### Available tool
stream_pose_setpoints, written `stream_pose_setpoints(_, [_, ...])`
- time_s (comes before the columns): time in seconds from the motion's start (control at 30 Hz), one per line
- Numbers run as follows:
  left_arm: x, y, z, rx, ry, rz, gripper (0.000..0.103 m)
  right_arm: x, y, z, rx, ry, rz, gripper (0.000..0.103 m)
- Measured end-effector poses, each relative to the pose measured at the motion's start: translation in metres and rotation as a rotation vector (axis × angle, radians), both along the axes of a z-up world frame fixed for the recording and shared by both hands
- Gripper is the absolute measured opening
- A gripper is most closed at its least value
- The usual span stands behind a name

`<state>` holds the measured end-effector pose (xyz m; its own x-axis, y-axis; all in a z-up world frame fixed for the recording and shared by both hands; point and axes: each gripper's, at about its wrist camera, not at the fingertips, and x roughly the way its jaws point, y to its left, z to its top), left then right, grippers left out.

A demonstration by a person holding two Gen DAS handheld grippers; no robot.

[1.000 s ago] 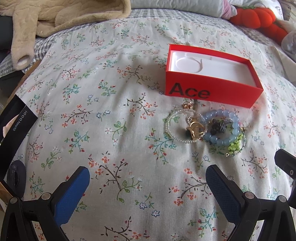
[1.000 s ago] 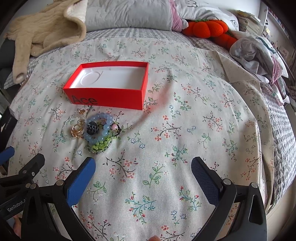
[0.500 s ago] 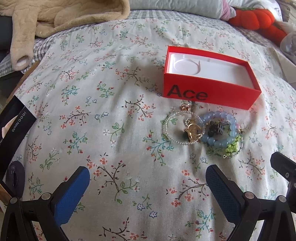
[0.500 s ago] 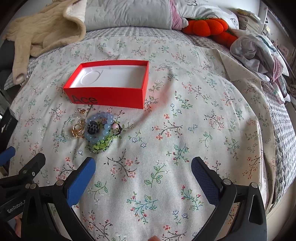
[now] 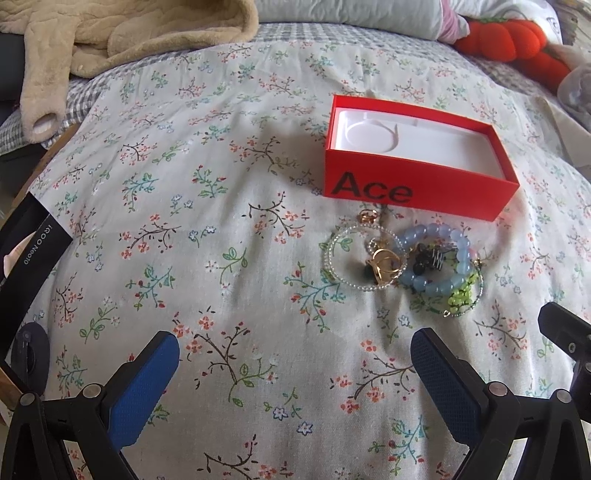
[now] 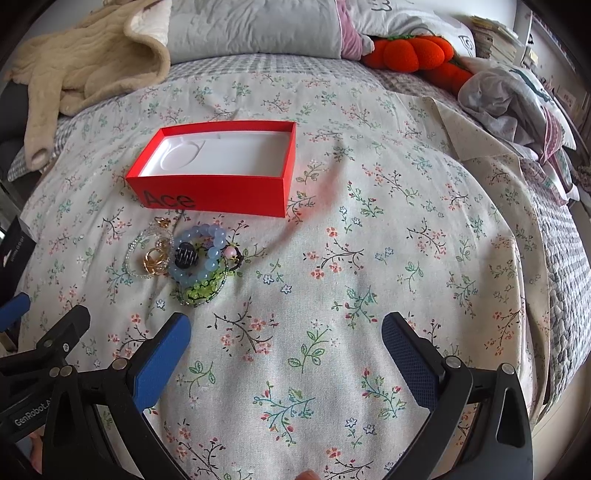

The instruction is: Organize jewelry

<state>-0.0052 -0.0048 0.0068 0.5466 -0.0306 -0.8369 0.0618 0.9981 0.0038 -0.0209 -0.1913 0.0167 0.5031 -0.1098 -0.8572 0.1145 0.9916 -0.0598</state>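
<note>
Daylight falls on a bed under a floral sheet [image 6: 369, 258], grey pillow [image 6: 255, 29] at its head.

The left claw [image 5: 294, 365] is hanging with its two blue-padded fingers [image 5: 144, 384] spread wide apart, gripping nothing; the right claw [image 6: 286, 349] is likewise gaping, its blue pads [image 6: 162, 362] standing far from each other with nothing between them; both are pointing forward, side by side; in the right wrist view, the left claw's black frame [image 6: 44, 354] is showing at the lower left edge.
</note>
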Motion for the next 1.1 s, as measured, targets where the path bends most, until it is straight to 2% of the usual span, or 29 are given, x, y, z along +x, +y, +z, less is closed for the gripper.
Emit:
stream_pose_setpoints(0.6, [0.001, -0.003, 0.002, 0.004, -0.013, 0.000, 0.103, 0.000, 0.000, 0.001, 0.006, 0.000, -0.002, 0.103])
stream_pose_setpoints(0.97, [0.002, 0.004, 0.008, -0.036, -0.013, -0.010, 0.103, 0.003, -0.001, 0.007, -0.006, -0.018, -0.008, 0.103])
stream_pose_setpoints(1.1, [0.002, 0.004, 0.011, -0.022, -0.011, -0.014, 0.103, 0.004, -0.001, 0.011, -0.006, -0.020, -0.016, 0.103])
